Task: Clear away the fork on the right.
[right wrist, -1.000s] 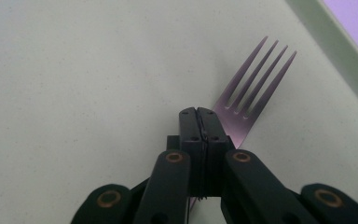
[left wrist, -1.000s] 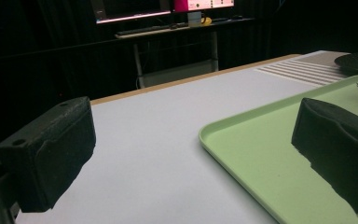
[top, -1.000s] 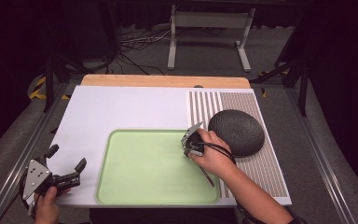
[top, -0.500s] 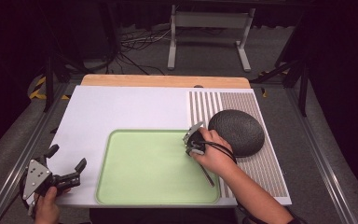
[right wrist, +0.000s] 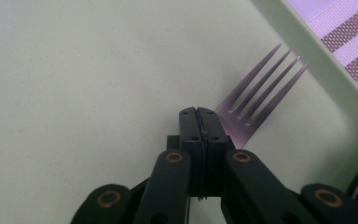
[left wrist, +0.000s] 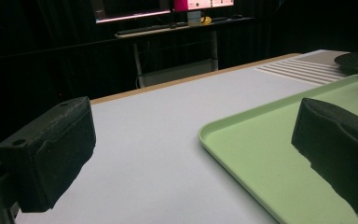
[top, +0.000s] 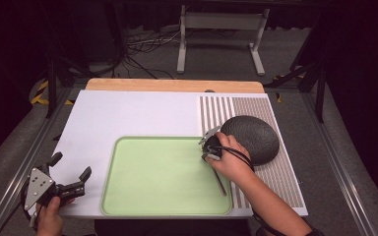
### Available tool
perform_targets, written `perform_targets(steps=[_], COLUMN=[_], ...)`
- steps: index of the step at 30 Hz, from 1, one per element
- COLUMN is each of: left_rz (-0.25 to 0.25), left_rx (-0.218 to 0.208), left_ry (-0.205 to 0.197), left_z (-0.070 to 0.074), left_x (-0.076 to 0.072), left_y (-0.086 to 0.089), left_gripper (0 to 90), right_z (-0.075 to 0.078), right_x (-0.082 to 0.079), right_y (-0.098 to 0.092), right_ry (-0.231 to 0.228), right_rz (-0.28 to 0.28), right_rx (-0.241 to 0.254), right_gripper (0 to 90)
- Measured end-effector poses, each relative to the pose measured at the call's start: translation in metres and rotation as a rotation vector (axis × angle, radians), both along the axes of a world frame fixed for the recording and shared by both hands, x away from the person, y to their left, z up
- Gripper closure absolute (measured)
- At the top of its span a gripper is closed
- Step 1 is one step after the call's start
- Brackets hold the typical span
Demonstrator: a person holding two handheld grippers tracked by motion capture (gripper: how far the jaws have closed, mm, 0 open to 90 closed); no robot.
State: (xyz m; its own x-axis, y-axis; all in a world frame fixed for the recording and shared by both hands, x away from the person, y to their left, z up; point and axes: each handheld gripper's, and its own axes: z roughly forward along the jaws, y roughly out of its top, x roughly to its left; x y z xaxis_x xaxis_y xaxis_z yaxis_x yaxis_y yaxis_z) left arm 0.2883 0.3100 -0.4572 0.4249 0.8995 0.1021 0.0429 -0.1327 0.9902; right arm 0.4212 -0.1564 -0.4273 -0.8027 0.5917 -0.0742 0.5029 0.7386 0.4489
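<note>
The fork (right wrist: 261,95) lies over the green tray (top: 142,187), near the tray's right rim, tines toward the striped mat (top: 275,172). The right gripper (right wrist: 199,114) has its jaws pressed together at the fork's neck; whether they pinch it cannot be told. A dark bowl (top: 251,137) sits upside down on the mat. The left gripper (top: 69,172) rests with jaws spread at the white table (top: 128,113) edge, beside the tray.

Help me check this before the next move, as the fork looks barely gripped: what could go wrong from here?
1. The right gripper is shut on the fork at its neck, so the long handle may swing or slip if lifted.
2. The tines lie close to the green tray's rim and could catch on it.
3. The dark bowl sits close beside the right hand; a sideways move may knock it.
</note>
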Motion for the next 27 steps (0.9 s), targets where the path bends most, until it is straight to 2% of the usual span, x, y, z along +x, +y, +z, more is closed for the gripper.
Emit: perform_targets(steps=[8, 27], left_rz=[0.000, 0.000], left_rx=[0.000, 0.000], left_ry=[0.000, 0.000], left_z=[0.000, 0.000], left_x=[0.000, 0.000], left_y=[0.000, 0.000], left_gripper=[0.3, 0.3], right_z=[0.000, 0.001], right_x=[0.001, 0.000], right_y=[-0.007, -0.025], right_ry=[-0.006, 0.011], right_rz=[-0.038, -0.117], right_rx=[-0.003, 0.000], right_gripper=[89.4, 88.9])
